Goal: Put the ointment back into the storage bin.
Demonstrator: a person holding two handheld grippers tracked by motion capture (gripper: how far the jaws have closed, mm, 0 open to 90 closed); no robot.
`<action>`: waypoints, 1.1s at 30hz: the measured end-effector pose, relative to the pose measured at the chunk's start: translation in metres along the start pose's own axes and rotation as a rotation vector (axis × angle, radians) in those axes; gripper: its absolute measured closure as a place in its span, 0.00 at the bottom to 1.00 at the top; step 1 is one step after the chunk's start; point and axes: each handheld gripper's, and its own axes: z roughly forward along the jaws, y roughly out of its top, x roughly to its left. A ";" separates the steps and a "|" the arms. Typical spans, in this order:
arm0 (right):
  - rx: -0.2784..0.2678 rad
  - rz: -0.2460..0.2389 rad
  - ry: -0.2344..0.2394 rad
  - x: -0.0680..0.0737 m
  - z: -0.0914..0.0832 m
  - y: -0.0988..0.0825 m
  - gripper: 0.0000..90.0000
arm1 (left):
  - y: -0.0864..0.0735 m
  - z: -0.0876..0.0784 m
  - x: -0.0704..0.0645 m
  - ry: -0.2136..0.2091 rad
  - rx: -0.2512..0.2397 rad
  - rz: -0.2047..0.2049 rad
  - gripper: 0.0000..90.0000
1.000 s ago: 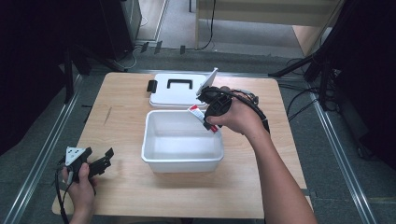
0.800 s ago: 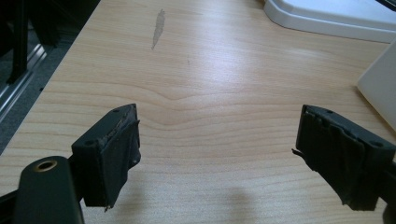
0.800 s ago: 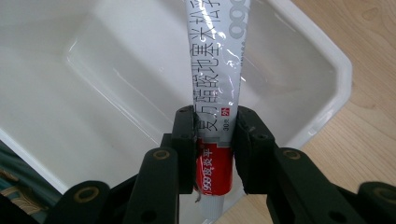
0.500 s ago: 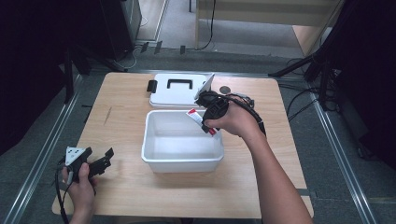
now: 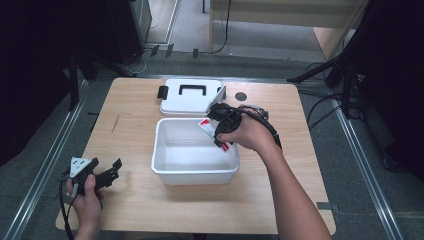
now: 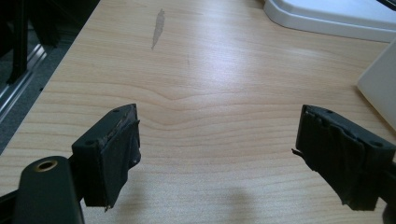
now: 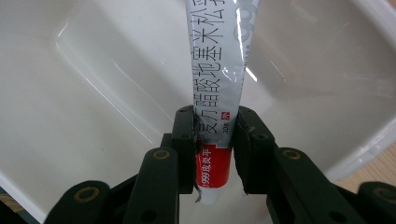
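Observation:
A white rectangular tub (image 5: 162, 165) stands in the middle of the wooden table. My right gripper (image 5: 220, 131) hangs over its far right corner, shut on a white and red tube (image 5: 210, 129) printed with black characters. In the right gripper view the tube (image 7: 219, 70) runs up from between the two pads (image 7: 184, 140) into the tub's inside (image 7: 93, 84). My left gripper (image 5: 107, 175) rests at the table's near left, held by a hand, jaws wide apart. Bare wood lies between its pads (image 6: 114, 151) in the left gripper view.
The tub's white lid (image 5: 190, 97) with a black handle lies flat behind the tub, and its edge (image 6: 327, 18) appears in the left gripper view. A dark round hole (image 5: 241, 96) sits in the tabletop beside it. Metal rails run along both table sides.
My right gripper has sunk with the tube, lower over the tub's far right corner. The left gripper has stayed where it was.

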 end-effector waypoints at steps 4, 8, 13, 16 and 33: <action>0.026 -0.014 -0.003 0.001 0.006 0.000 0.80 | 0.000 0.000 0.000 0.001 -0.002 -0.001 0.16; 0.039 -0.026 -0.017 0.001 0.013 0.001 0.80 | 0.000 0.000 0.000 0.001 -0.002 -0.001 0.16; 0.026 -0.040 -0.033 0.002 0.018 0.000 0.80 | 0.000 0.000 0.000 0.001 -0.002 -0.002 0.16; 0.014 -0.061 -0.053 0.003 0.022 0.000 0.80 | 0.000 0.000 0.000 0.000 0.001 -0.001 0.16; 0.039 -0.193 -0.113 0.016 0.046 0.000 0.80 | 0.000 0.000 0.000 0.000 -0.002 -0.002 0.16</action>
